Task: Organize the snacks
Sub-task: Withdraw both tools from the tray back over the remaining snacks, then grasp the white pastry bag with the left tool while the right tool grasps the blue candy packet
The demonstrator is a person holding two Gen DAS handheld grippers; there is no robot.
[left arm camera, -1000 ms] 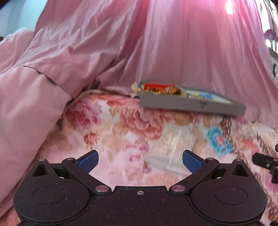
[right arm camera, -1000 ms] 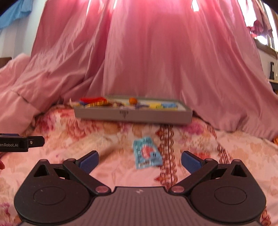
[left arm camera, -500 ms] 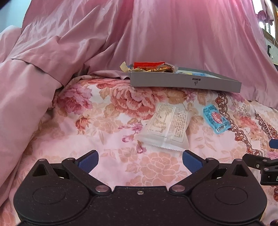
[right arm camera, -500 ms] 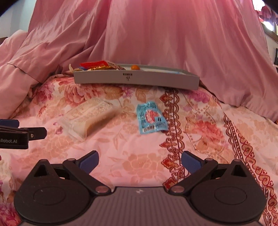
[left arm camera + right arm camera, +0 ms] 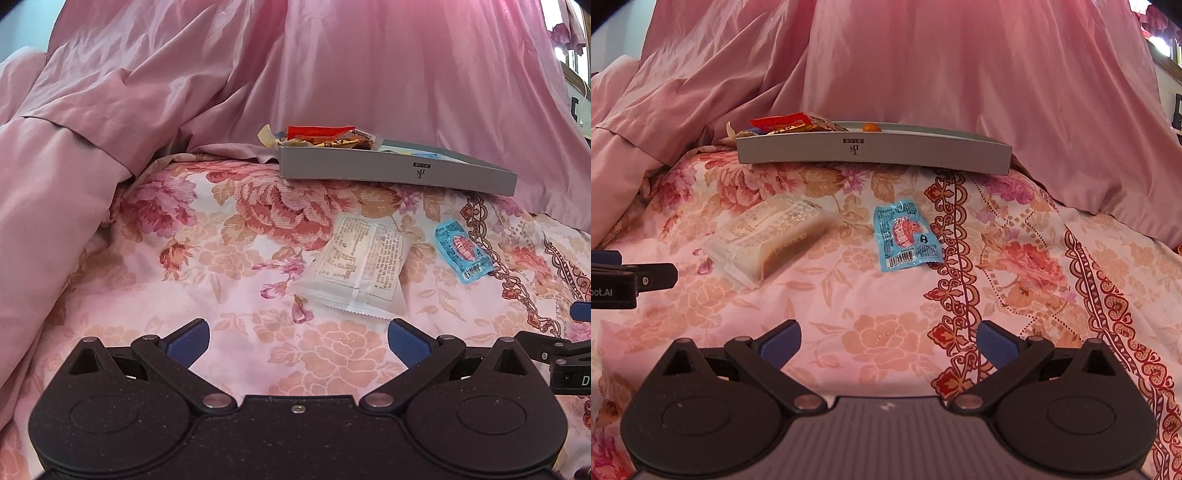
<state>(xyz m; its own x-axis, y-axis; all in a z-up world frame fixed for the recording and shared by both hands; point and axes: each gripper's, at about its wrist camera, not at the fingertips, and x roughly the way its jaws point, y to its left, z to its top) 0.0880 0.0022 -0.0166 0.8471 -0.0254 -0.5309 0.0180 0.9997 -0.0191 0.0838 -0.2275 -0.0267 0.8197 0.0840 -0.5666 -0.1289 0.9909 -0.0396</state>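
I hold both tools over the bed; the left tool (image 5: 297, 338) and the right tool (image 5: 888, 338) each have their blue pads spread wide with nothing between them.

Landmark: the grey tray (image 5: 873, 149), at the far side of the floral bedspread (image 5: 849, 295), against the pink curtain (image 5: 923, 62). It already carries several wrapped snacks, piled at its left end.

Two snacks remain outside the tray, both on the bedspread on my side of it:
1. The clear-wrapped cake bar (image 5: 356, 264), in front of the tray's left half. I judge it light but soft; the film looks slippery, and hard pressure would likely crush the contents. I would grip across its narrow width at mid-length, or pinch the crimped end seal.
2. The blue candy packet (image 5: 905, 236), just right of the bar, not touching it. I judge it very light, flat and limp. It lies flush with the fabric, so a raised edge is the best hold.

Obstructions: none lie between the tools and either snack. The bedspread is soft and may bunch into a pinch. The tray's near wall must be cleared on delivery.
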